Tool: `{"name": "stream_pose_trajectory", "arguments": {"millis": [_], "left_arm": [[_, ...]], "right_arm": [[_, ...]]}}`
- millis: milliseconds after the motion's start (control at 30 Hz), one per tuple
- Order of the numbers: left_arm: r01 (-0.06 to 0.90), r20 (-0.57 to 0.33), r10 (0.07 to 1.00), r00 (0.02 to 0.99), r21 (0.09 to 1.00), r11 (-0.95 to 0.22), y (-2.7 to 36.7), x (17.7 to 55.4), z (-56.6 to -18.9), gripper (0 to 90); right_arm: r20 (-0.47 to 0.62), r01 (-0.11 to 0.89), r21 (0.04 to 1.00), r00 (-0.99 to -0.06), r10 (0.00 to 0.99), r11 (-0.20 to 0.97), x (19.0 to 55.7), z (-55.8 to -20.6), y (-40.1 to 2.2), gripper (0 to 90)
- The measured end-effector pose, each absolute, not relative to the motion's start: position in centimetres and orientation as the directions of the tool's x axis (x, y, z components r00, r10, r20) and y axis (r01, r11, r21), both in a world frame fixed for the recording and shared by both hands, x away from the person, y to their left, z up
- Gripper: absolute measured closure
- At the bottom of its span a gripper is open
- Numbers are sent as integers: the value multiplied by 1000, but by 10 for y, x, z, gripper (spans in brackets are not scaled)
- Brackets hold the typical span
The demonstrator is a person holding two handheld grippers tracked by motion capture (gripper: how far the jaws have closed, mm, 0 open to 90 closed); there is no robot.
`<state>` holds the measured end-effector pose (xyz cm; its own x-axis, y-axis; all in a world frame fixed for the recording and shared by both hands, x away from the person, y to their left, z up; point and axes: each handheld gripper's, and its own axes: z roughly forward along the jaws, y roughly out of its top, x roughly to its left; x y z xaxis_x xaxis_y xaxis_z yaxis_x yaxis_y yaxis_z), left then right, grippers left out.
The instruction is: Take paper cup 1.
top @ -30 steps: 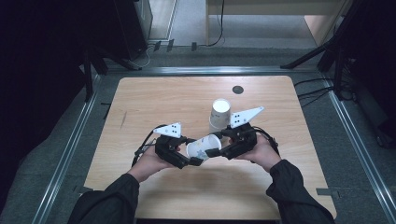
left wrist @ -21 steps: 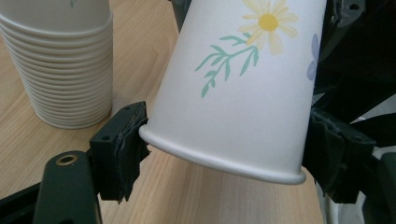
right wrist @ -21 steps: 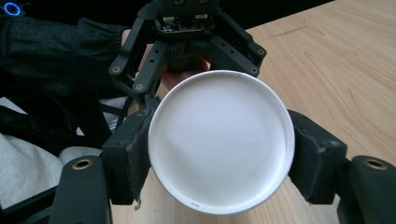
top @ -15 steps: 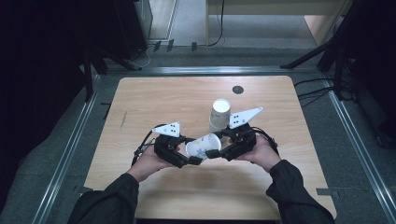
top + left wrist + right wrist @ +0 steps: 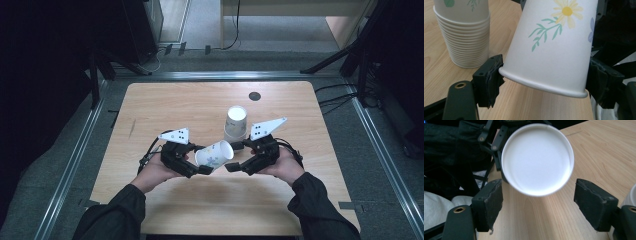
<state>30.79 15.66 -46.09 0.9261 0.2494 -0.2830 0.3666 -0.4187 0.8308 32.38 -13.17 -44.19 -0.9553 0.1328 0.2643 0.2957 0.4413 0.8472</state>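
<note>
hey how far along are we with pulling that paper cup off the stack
Done: one flowered cup is off the stack of cups and is held on its side above the table. In hand: the left gripper clamps it near the rim, while the right gripper has just been opening, its pads clear of the cup's base. Left: setting that cup down somewhere; the stack holds many more.

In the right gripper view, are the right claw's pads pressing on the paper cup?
No: the right claw stands open, its pads clear of the paper cup on both sides, with bare table between.
</note>
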Motion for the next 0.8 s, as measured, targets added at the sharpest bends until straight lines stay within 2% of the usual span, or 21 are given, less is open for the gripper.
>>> {"name": "stream_pose_trajectory", "arguments": {"millis": [467, 633, 800], "left_arm": [[332, -216, 271, 938, 788, -519, 165, 317, -430, 220], [292, -156, 264, 952, 731, -617, 160, 319, -415, 220], [275, -139, 248, 959, 665, -694, 155, 322, -408, 220]], "right_arm": [[250, 300, 835, -954, 167, 462, 313, -452, -142, 240], [223, 279, 847, -959, 175, 452, 312, -452, -139, 246], [223, 284, 848, -957, 184, 448, 312, -452, -137, 246]]}}
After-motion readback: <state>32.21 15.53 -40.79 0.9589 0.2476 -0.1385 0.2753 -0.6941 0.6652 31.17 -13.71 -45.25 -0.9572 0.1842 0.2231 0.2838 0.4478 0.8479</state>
